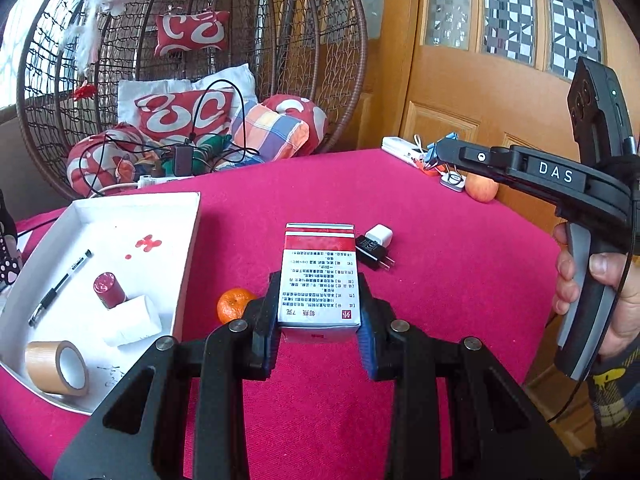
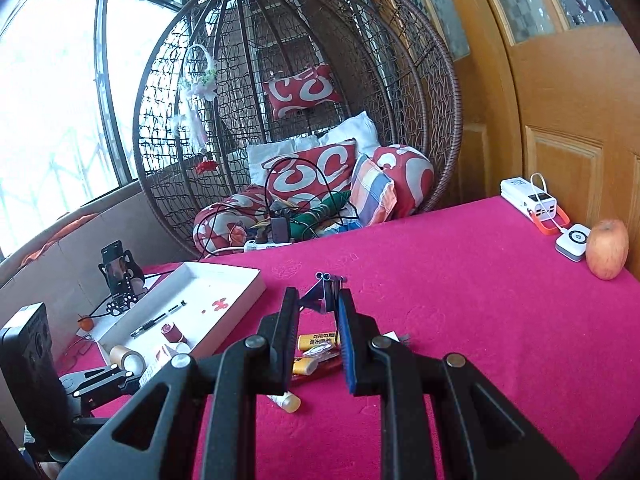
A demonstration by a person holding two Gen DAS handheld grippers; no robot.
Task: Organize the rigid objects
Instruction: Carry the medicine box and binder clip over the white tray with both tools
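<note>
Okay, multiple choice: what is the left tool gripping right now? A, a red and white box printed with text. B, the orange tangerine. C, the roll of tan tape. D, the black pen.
A: in the left wrist view the left tool is clamped on the red and white box, while the tangerine sits on the tablecloth and the tape roll and pen lie in the white tray.

Between the left gripper's fingers the lower end of the medicine box is hidden and its print is too small to read, while behind the right gripper's fingers the yellow tubes are partly covered, their labels illegible.
</note>
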